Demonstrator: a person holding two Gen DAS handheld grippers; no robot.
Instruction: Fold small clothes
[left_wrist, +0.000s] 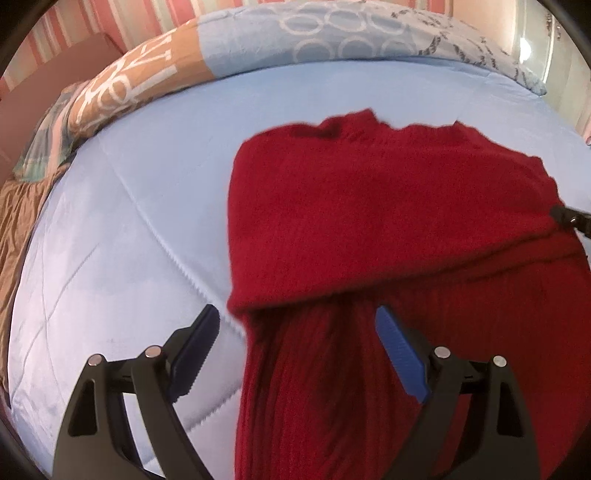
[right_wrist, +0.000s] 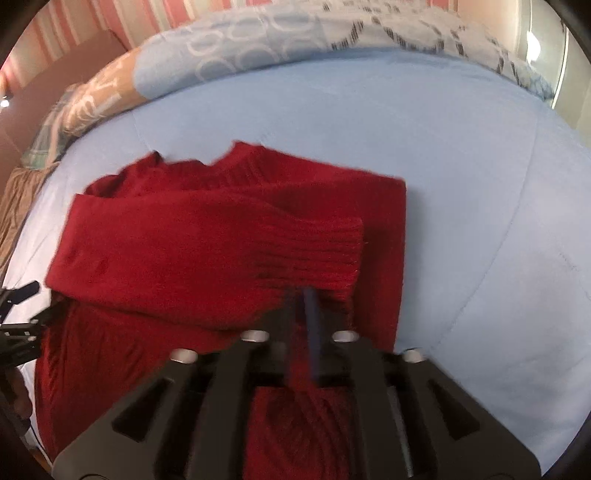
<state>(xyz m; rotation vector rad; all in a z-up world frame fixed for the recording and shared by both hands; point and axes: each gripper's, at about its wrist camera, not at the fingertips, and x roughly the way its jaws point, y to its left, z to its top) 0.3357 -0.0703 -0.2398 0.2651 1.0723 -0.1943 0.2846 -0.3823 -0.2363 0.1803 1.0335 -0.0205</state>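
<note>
A red knit sweater (left_wrist: 388, 206) lies on a light blue bedspread (left_wrist: 122, 236), with one sleeve folded across its body. My left gripper (left_wrist: 297, 314) is open, its blue pads (left_wrist: 400, 356) spread wide over the sweater's left edge, holding nothing. In the right wrist view the sweater (right_wrist: 184, 236) fills the middle. My right gripper (right_wrist: 304, 295) is shut on the ribbed cuff of the folded sleeve (right_wrist: 321, 254). The right gripper's tip also shows in the left wrist view (left_wrist: 565, 216), at the sweater's right edge.
A patterned blue and tan duvet (left_wrist: 258, 48) is bunched along the far side of the bed. A pink striped wall (left_wrist: 110, 18) stands behind it. The bedspread (right_wrist: 480, 184) extends to the right of the sweater. The left gripper shows at the left edge of the right wrist view (right_wrist: 20, 314).
</note>
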